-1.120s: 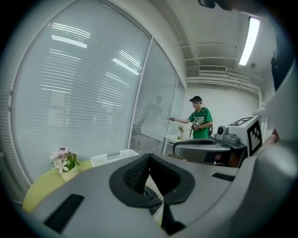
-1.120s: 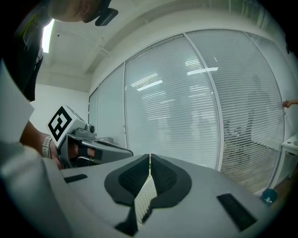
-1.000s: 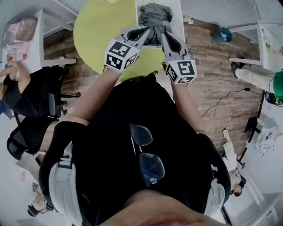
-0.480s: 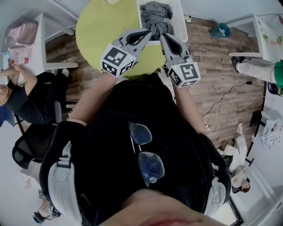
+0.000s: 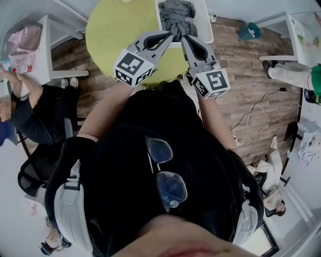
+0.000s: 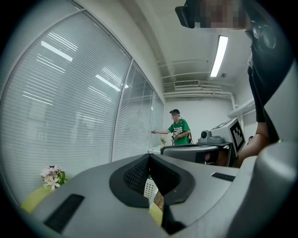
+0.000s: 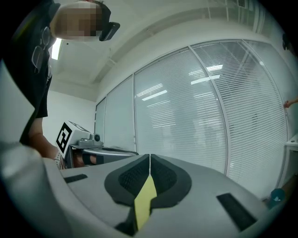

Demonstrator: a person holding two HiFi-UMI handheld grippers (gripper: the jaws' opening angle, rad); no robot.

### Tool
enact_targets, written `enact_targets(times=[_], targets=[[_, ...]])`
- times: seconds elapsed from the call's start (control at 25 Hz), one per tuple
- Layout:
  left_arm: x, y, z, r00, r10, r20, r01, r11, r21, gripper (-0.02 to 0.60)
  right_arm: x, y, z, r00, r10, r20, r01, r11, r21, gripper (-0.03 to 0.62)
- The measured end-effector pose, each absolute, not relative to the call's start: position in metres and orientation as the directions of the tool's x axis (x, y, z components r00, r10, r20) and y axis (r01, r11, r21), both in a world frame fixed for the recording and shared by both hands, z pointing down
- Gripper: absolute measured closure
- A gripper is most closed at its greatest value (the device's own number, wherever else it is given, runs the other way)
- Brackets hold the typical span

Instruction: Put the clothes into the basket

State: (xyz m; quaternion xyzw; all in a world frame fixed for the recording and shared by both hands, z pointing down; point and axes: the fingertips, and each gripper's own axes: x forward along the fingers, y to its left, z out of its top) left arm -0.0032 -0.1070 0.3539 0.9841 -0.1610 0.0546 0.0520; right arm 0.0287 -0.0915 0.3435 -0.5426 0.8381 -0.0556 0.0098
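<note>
Fingers, left gripper [image 5: 168, 34] and right gripper [image 5: 185, 40]: pressed together, empty; grey clothes [image 5: 175, 12] heaped in white basket [image 5: 204, 25], just beyond both tips, possibly touching; yellow table [image 5: 115, 25] below grippers.

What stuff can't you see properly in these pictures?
- Head view: the basket is cut off by the top edge.
- Head view: the clothes are one grey heap, too bunched to count.
- Right gripper view: the right hand-held gripper hides the table except a yellow sliver.
</note>
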Motion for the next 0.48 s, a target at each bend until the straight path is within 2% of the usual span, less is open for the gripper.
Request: enact_targets(times=[0.48], targets=[[-0.0044,-0.1036,0.3514,0.946,-0.306,0.111,-0.316,-0.945,0.082,0.572,0.0246,-0.0894,0.3408,-0.424,-0.905,0.044,-0.904,0.419,-0.085,0.568]])
